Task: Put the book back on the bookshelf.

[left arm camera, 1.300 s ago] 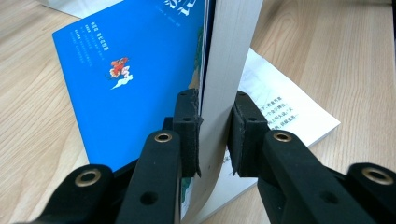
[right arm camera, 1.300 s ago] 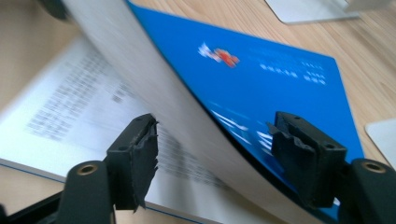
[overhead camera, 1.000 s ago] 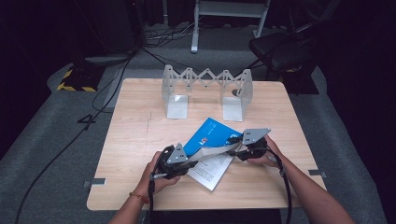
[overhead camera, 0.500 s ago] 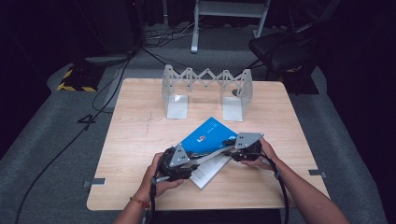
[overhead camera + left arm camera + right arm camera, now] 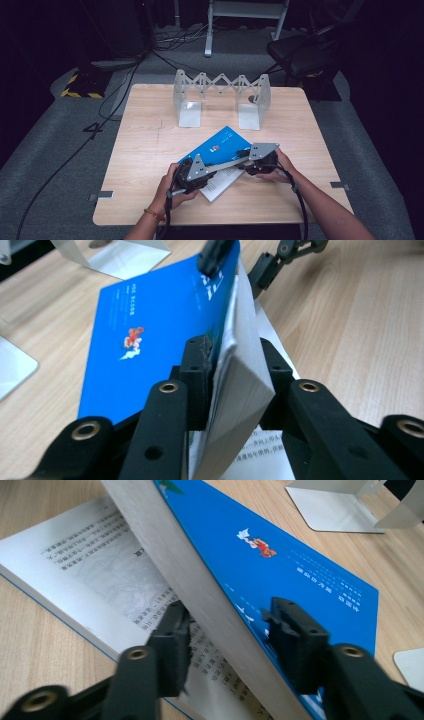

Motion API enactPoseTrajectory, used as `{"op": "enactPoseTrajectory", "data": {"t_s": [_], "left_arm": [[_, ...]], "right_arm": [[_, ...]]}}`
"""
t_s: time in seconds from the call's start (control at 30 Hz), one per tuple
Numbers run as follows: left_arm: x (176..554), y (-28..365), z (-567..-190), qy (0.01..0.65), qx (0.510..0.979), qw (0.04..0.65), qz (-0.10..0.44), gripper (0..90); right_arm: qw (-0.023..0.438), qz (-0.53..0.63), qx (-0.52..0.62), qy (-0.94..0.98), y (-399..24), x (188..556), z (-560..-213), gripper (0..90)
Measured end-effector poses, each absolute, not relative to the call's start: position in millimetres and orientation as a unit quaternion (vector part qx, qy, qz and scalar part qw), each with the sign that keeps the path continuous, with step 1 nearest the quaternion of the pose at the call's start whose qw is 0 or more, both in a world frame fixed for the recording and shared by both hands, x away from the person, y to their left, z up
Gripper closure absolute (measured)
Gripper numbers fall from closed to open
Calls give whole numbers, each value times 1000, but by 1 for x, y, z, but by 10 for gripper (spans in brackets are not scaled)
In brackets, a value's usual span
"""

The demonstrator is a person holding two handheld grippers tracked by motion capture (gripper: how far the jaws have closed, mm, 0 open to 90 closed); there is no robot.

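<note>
A blue-covered book (image 5: 220, 145) lies open on the wooden table (image 5: 150, 145), its front cover and a thick stack of pages raised off the printed page below. My left gripper (image 5: 212, 167) has just closed and is shut on the near corner of that raised stack (image 5: 235, 365); its pads press both faces. My right gripper (image 5: 243, 156) straddles the same stack (image 5: 210, 605) farther along. Its jaws have just been opening, one under the pages and one over the blue cover (image 5: 280, 565).
A folding metal book rack (image 5: 220, 92) stands upright at the back of the table. A dark chair (image 5: 300, 55) and floor cables (image 5: 125, 85) lie beyond the table. Bare wood lies left and right of the book.
The right gripper has drifted slightly towards the left one and nearer the front edge. The book and left gripper stay almost where they were.
</note>
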State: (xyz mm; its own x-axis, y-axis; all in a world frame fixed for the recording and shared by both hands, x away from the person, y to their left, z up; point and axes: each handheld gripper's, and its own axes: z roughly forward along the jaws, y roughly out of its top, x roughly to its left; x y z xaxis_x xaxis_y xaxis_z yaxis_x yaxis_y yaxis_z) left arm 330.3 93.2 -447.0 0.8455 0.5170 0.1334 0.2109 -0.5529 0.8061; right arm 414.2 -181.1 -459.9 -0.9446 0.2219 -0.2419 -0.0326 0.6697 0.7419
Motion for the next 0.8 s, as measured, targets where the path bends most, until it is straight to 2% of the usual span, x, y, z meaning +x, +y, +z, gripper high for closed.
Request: {"op": "enactPoseTrajectory", "data": {"t_s": [0.13,0.23,0.33,0.37,0.4,0.47,0.6,0.8], "left_arm": [[332,99,-446,211,861,428,178,729],[333,106,-445,216,857,435,172,730],[336,112,-445,211,859,435,168,729],[336,112,-445,211,859,435,168,728],[337,116,-444,214,858,438,162,724],[340,120,-444,219,858,439,152,718],[339,127,-443,237,856,435,146,648],[327,111,-439,240,866,403,173,505]], "right_arm": [[151,406,74,898,-192,425,-463,444],[183,386,82,900,-204,435,-466,439],[189,383,58,902,-209,440,-466,513],[189,383,58,902,-209,440,-466,513],[199,377,37,904,-207,439,-464,559],[201,373,30,905,-206,438,-463,579],[216,363,9,906,-197,429,-463,632],[228,357,11,906,-193,423,-460,642]]}}
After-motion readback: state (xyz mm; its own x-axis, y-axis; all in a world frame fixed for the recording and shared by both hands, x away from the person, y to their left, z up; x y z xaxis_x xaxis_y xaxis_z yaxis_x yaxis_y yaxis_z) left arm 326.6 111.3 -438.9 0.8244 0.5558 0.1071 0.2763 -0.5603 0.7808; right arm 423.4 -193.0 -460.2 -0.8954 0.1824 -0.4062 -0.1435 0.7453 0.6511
